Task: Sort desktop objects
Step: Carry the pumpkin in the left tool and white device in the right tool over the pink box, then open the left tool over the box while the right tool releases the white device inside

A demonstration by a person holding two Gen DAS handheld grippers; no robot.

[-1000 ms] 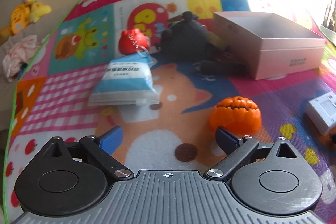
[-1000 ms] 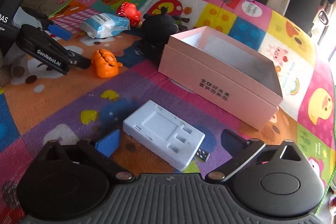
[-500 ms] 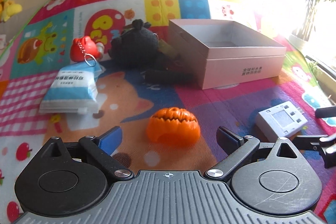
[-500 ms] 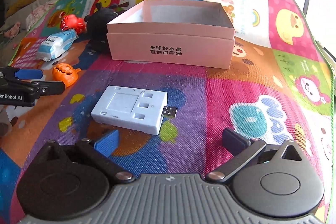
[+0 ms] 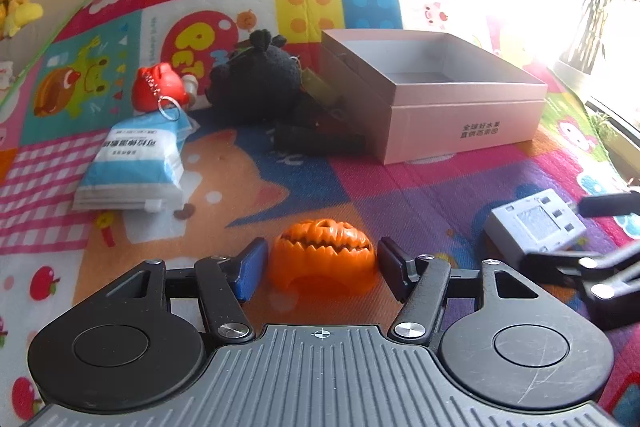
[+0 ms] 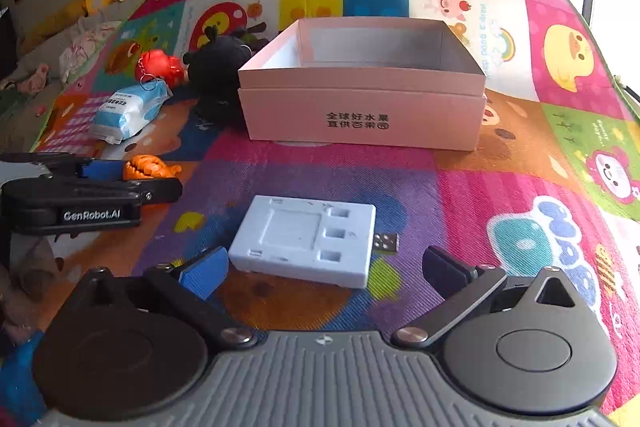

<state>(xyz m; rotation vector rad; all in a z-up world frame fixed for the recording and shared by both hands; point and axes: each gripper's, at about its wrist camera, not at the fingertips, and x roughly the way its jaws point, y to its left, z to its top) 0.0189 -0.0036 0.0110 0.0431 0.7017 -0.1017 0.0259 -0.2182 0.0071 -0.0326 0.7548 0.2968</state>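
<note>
Left tongs (image 5: 322, 267) apart around pumpkin (image 5: 323, 255), right tongs (image 6: 326, 273) apart before white device (image 6: 306, 239), pink box (image 6: 362, 87) beyond, USB plug (image 6: 386, 242) seen only from right wrist.

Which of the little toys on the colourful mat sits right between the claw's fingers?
The orange plastic pumpkin, between the open left gripper. The red keychain toy and black plush toy lie farther off, beside the pink cardboard box.
</note>
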